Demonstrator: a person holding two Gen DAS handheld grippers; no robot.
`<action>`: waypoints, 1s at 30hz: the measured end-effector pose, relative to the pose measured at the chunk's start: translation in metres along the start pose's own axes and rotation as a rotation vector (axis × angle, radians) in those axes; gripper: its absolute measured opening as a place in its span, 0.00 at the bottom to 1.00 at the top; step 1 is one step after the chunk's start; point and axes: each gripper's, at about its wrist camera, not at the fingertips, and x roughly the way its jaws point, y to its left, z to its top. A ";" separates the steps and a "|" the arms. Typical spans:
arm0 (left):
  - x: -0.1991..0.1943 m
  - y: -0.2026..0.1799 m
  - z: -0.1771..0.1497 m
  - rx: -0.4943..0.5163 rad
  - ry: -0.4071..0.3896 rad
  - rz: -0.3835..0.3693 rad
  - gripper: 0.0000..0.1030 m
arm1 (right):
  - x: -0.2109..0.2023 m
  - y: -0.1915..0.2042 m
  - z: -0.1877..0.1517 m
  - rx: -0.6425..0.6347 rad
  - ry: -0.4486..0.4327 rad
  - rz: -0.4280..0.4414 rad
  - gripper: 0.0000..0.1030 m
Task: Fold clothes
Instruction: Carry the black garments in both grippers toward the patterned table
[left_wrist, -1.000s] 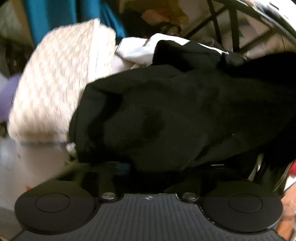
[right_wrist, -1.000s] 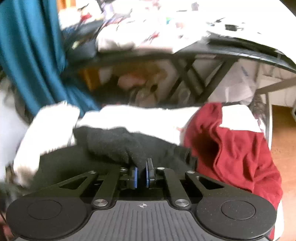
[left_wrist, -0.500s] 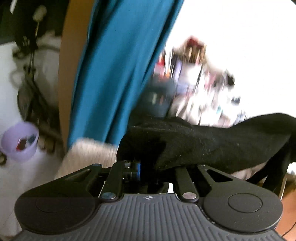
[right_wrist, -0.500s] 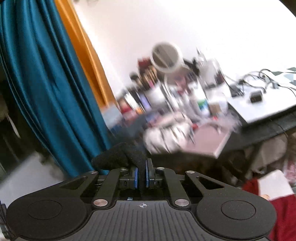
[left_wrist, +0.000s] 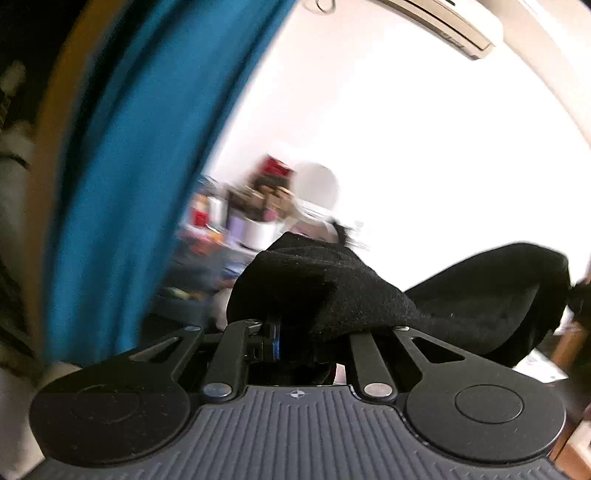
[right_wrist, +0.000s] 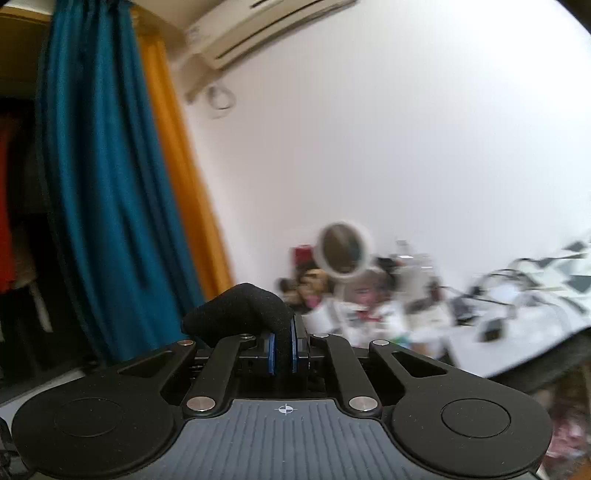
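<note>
Our left tool (left_wrist: 295, 341) pinches the black garment (left_wrist: 332, 291). Our right tool (right_wrist: 283, 350) pinches another fold of it (right_wrist: 240, 310), near the blue curtain (right_wrist: 99, 184).

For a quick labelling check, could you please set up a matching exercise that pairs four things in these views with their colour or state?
Things:
1. curtain
2. garment
3. right gripper
4. air conditioner

Colour or state:
A. black
B. mounted high on the wall
C. teal
D. shut on dark fabric

Pairs: 1-C, 2-A, 3-D, 4-B
</note>
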 end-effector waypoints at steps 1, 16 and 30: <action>0.007 -0.010 -0.004 0.000 0.011 -0.031 0.14 | -0.011 -0.008 0.001 0.000 0.000 -0.037 0.07; 0.067 -0.253 -0.065 0.079 0.104 -0.417 0.14 | -0.203 -0.122 0.014 0.011 0.001 -0.298 0.07; 0.114 -0.441 -0.157 0.063 0.213 -0.600 0.14 | -0.383 -0.275 0.054 0.060 -0.041 -0.521 0.07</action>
